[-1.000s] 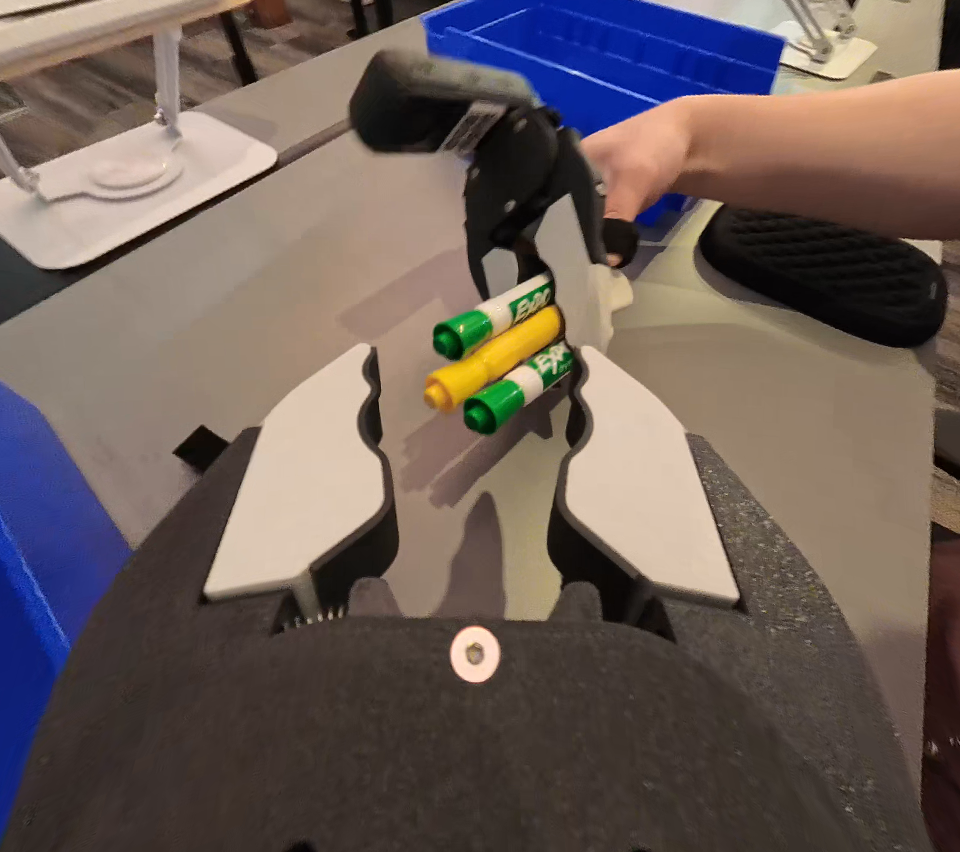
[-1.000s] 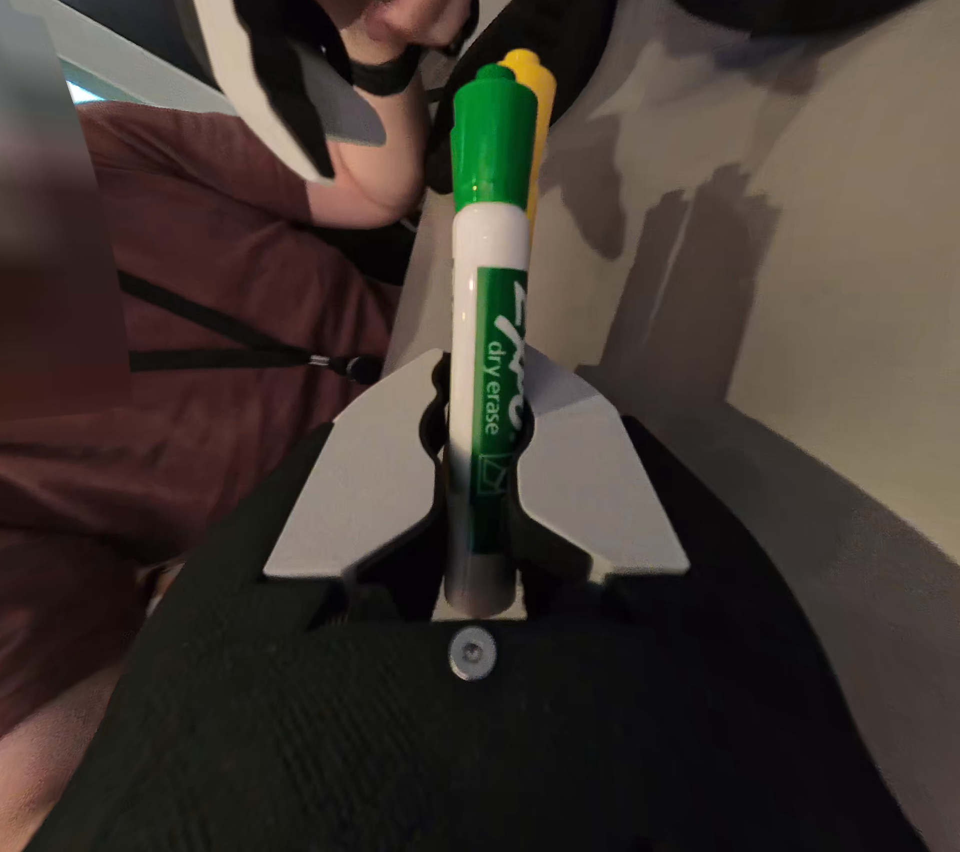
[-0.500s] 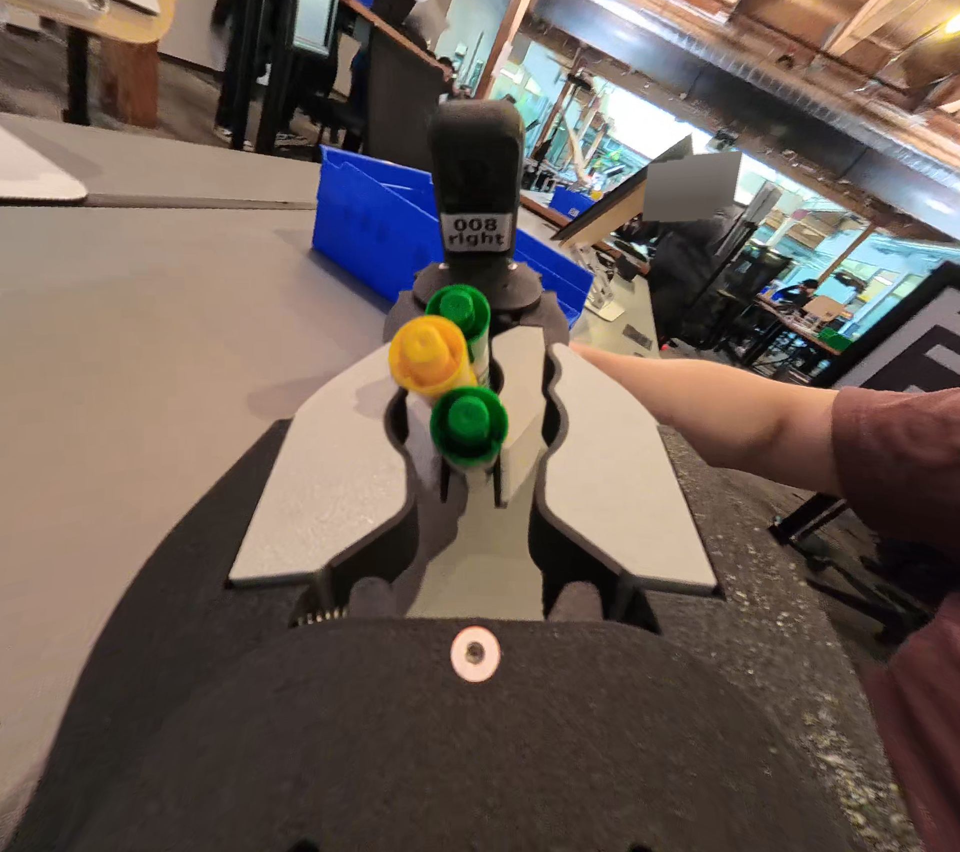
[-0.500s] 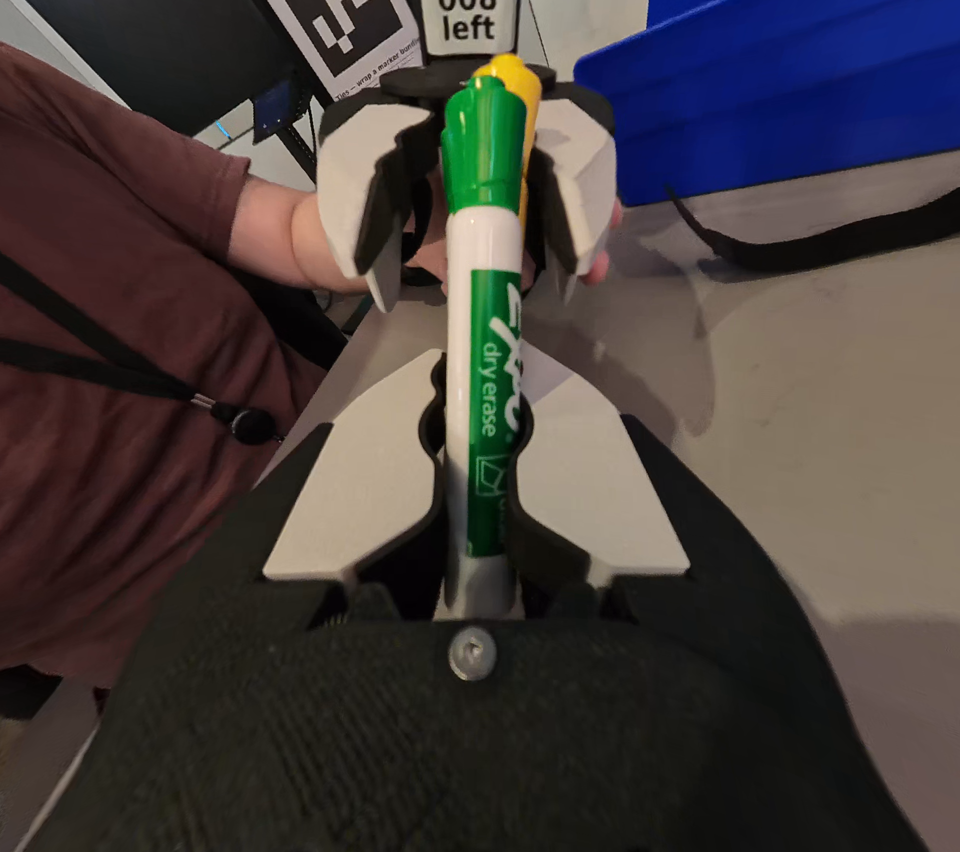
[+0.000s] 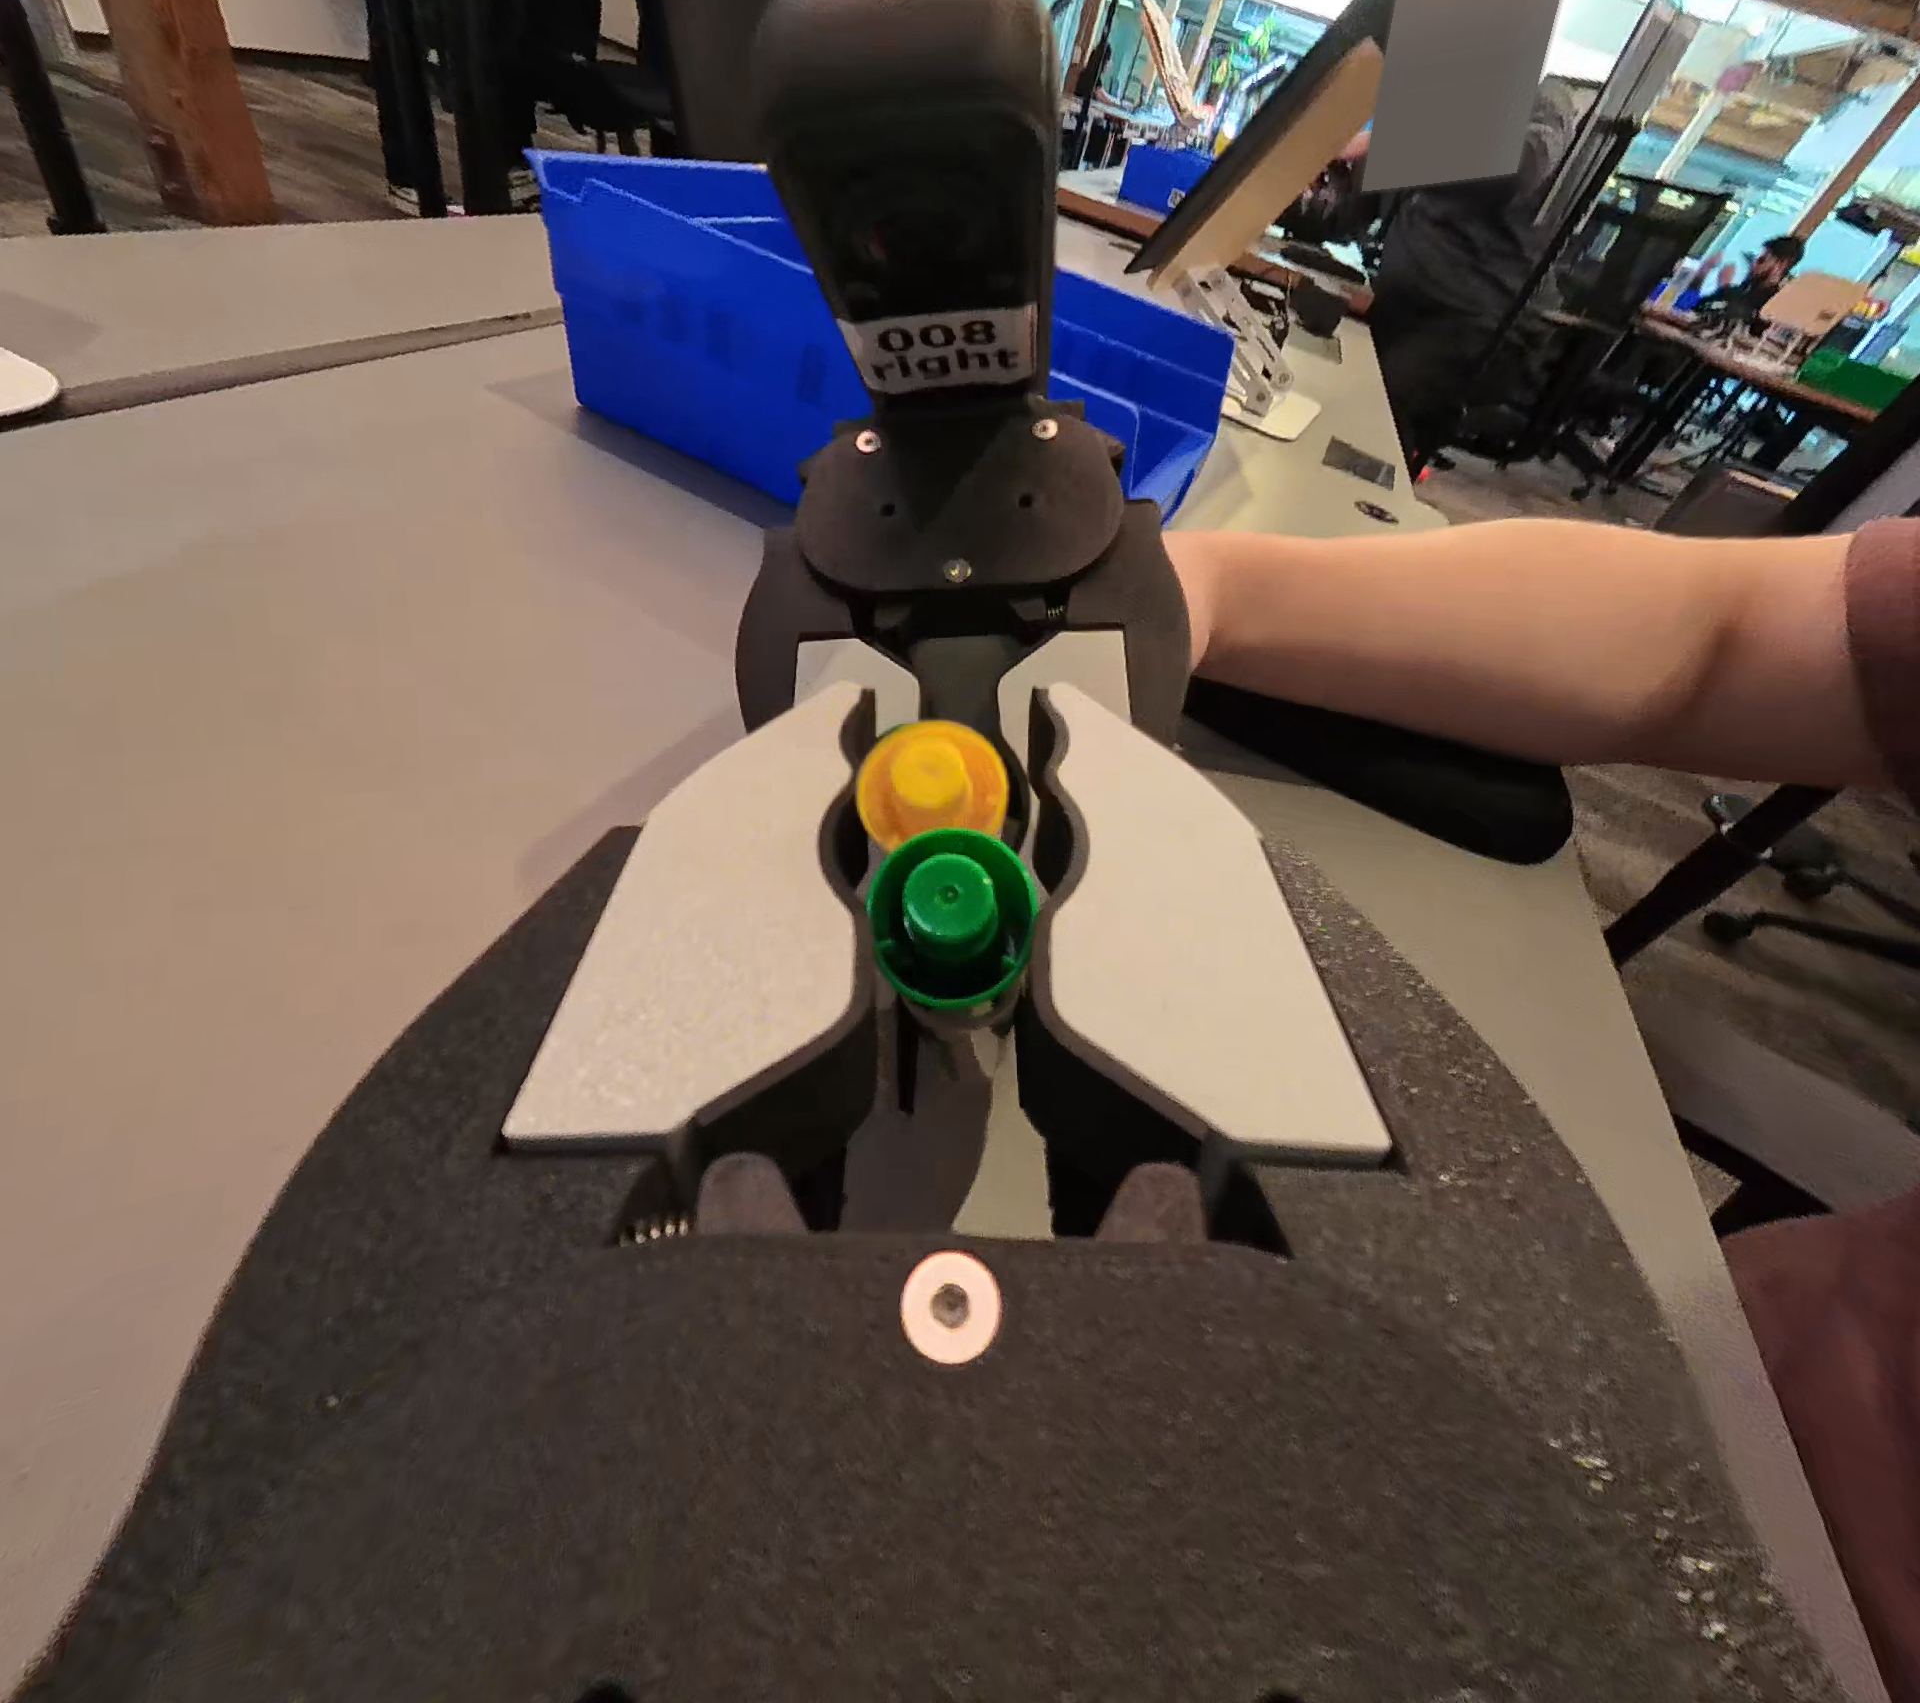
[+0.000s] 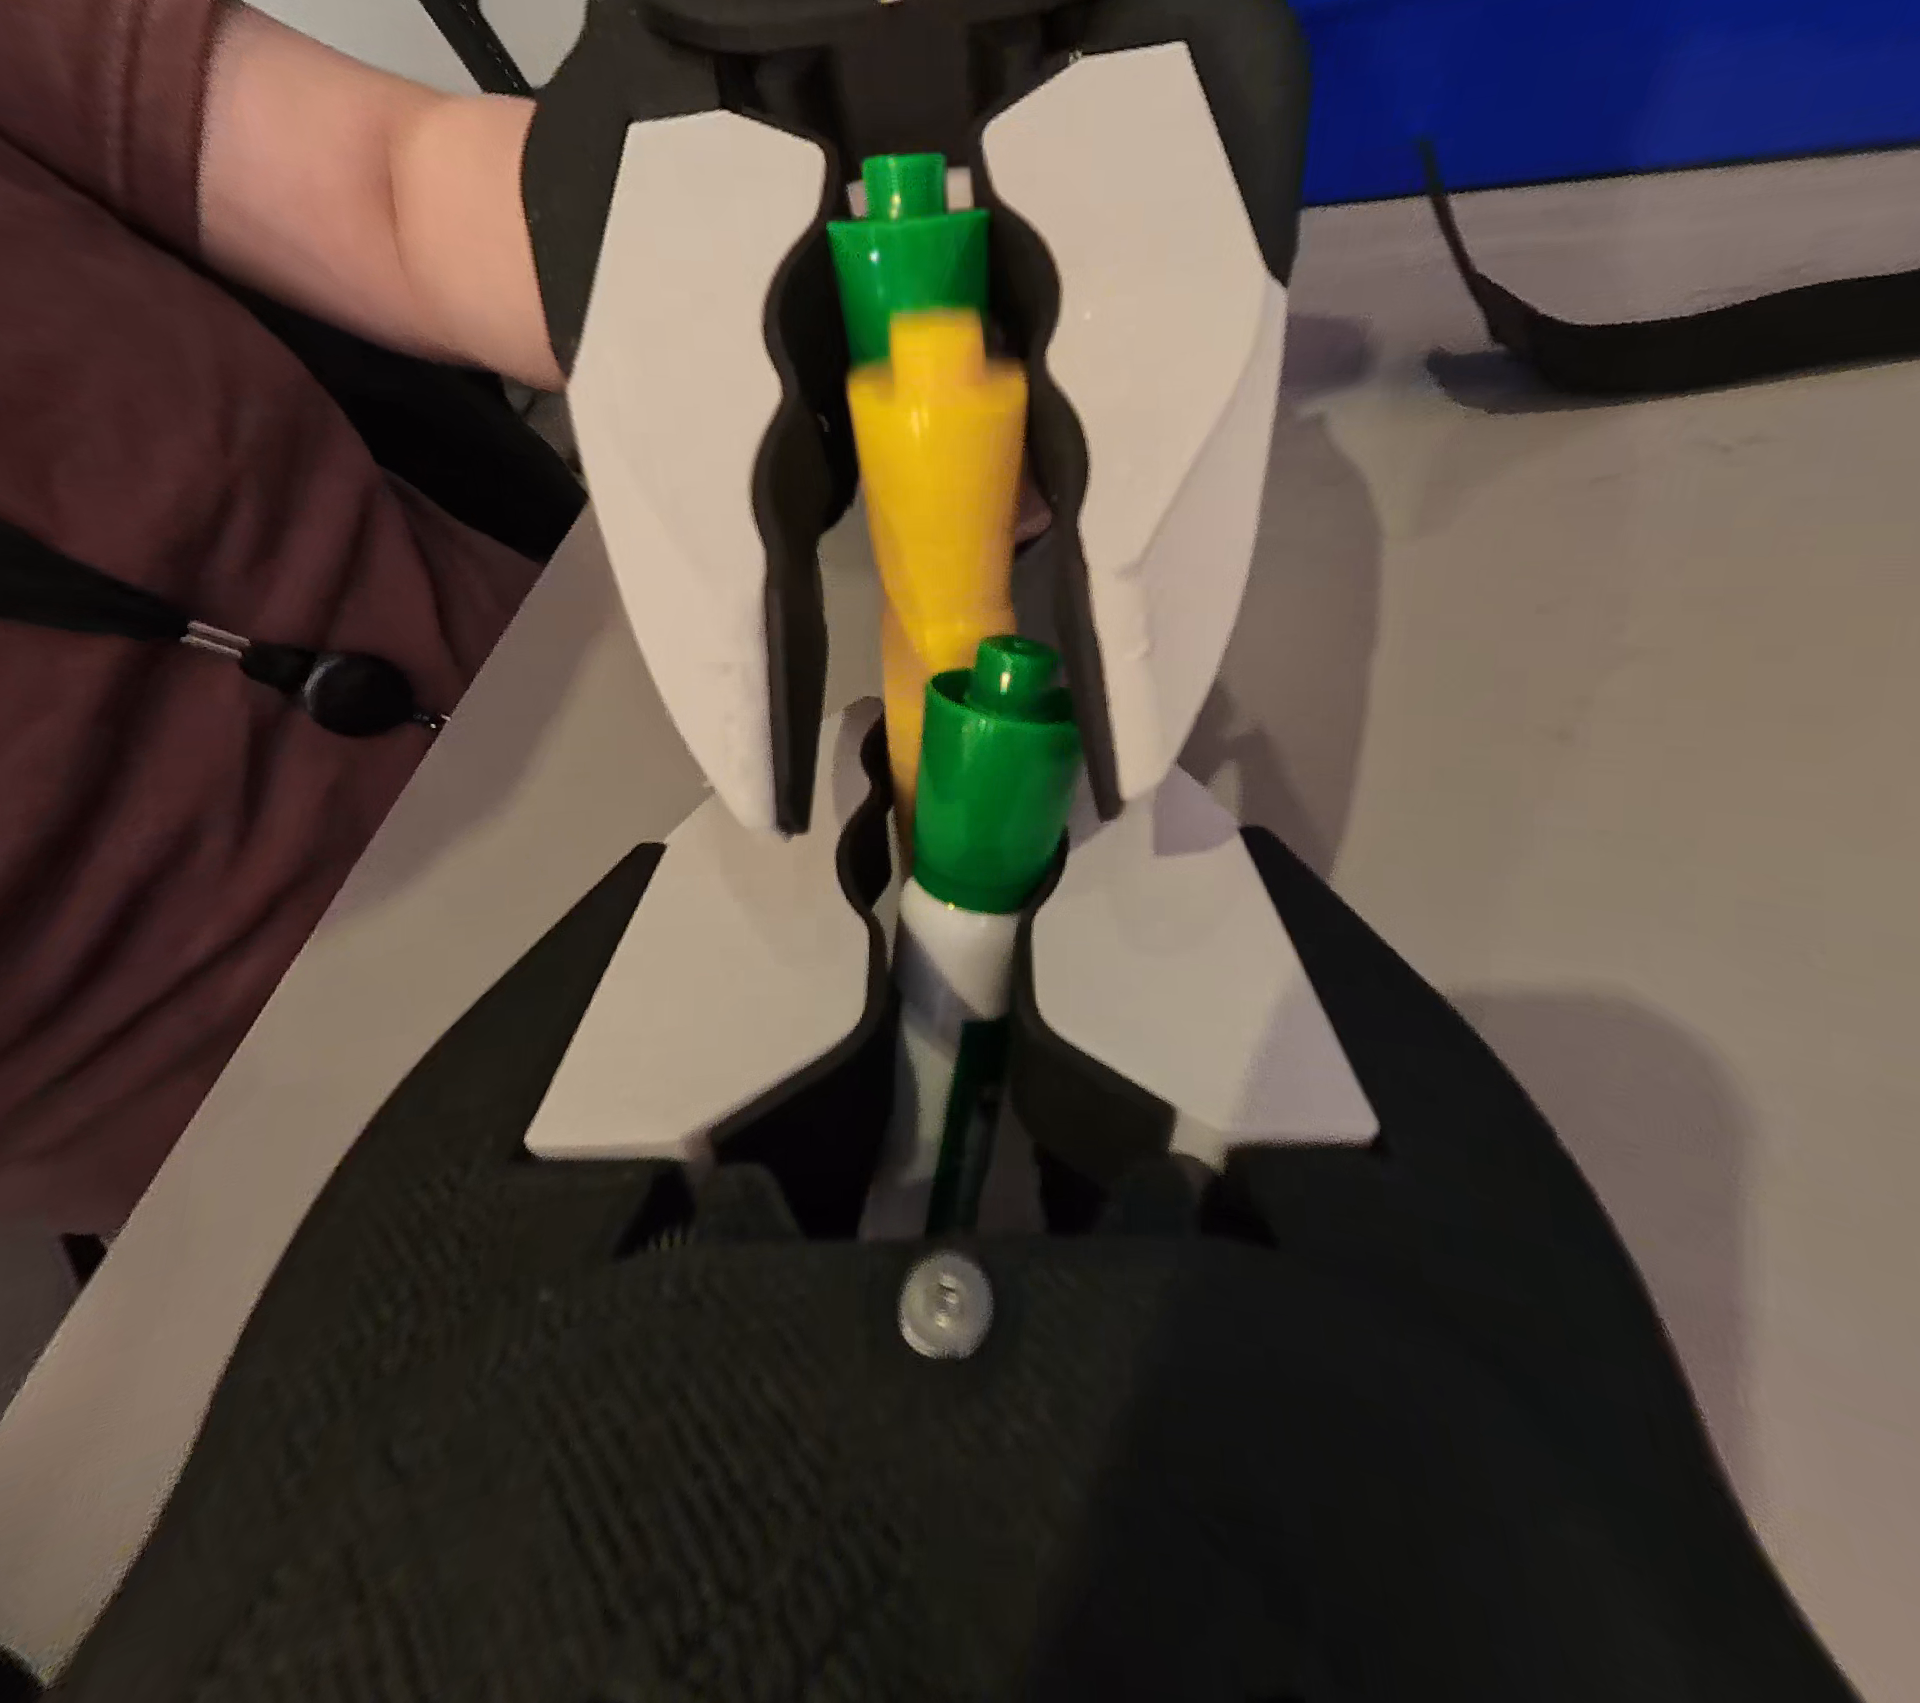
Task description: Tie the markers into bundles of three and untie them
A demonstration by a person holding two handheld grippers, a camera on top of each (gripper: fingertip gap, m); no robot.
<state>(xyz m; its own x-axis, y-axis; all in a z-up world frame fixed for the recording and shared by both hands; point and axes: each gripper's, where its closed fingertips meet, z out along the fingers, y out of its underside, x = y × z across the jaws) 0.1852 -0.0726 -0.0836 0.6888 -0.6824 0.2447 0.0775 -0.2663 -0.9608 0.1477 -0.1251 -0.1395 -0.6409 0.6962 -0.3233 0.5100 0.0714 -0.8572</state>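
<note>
Left gripper (image 5: 951, 832): fingers drawn in around the cap ends of the markers, which point straight at its camera. In left wrist view a yellow marker (image 5: 932, 786) sits above a green marker (image 5: 951, 921) in the scalloped gap. Whether the pads actually press on the caps or only flank them: cannot tell; small gaps show in right wrist view.

Right gripper (image 6: 951, 884): pinching the near green marker (image 6: 992, 780) at its white barrel, just below the cap. This looks like the load-bearing hold. The two tools face each other nose to nose, tips overlapping, so the markers span from one to the other, above the grey table (image 5: 312, 666).

Markers: three in all per right wrist view: the near green one, the yellow one behind it, and a far green marker (image 6: 904, 256) deep between the left tool's fingers. Stacked roughly in line. Caps not flush; near green cap sits well back from the other two.

Tie: none seen on the bundle. A black strap (image 6: 1662, 334) lies on the table by the blue bin (image 5: 707, 344), apart from the markers.

Judgement: head-on placement prob. serves to square up or hand over the trio lengthwise. Bundle not yet tied. Risk: the yellow and far green markers may slip if only flanked.
</note>
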